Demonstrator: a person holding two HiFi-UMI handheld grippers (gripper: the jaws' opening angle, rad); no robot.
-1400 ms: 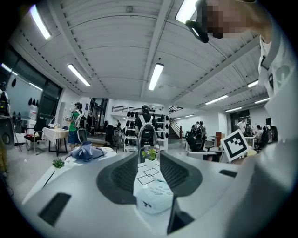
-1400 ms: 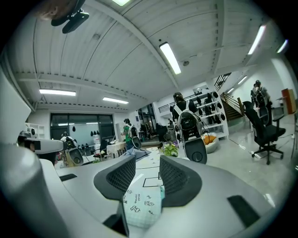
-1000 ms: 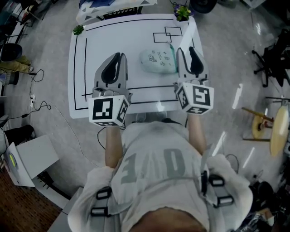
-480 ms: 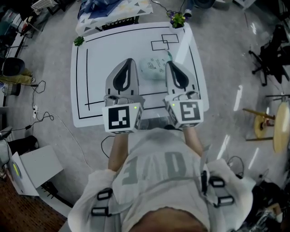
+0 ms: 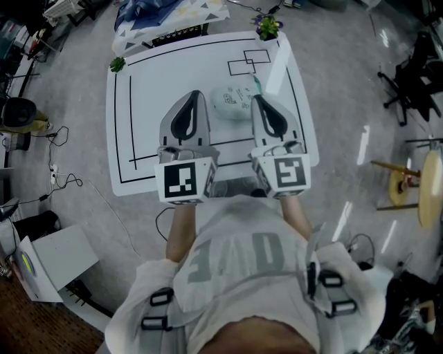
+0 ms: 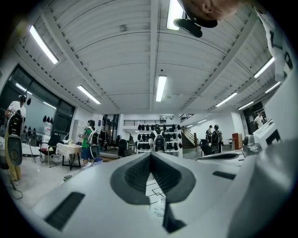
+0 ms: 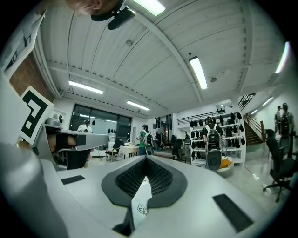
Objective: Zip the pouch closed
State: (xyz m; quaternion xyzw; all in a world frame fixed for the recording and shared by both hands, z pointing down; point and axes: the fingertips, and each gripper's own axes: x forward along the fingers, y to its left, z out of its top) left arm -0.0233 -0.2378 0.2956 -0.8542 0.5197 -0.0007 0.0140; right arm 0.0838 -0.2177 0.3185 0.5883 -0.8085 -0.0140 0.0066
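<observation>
A pale mint pouch (image 5: 232, 102) with small prints lies on the white table (image 5: 149, 83), right of the middle. A sliver of the pouch (image 6: 158, 211) shows below the left jaws and another sliver (image 7: 139, 208) below the right jaws. My left gripper (image 5: 196, 92) hovers just left of the pouch and my right gripper (image 5: 257, 97) just right of it. Both point level toward the far side. Each gripper (image 6: 150, 155) (image 7: 145, 158) has its ribbed pads pressed together with nothing between them. Neither touches the pouch.
Black lines and two small rectangles (image 5: 247, 61) are drawn on the table. A small potted plant (image 5: 267, 26) stands at the far right corner, a green sprig (image 5: 116, 64) at the far left. Patterned fabric (image 5: 166, 10) lies beyond the table. Cables and chairs are on the floor around it.
Over the second both grippers drew in toward each other, ending on either side of the pouch's near edge, and their jaws closed. Since half a second ago almost nothing has moved.
</observation>
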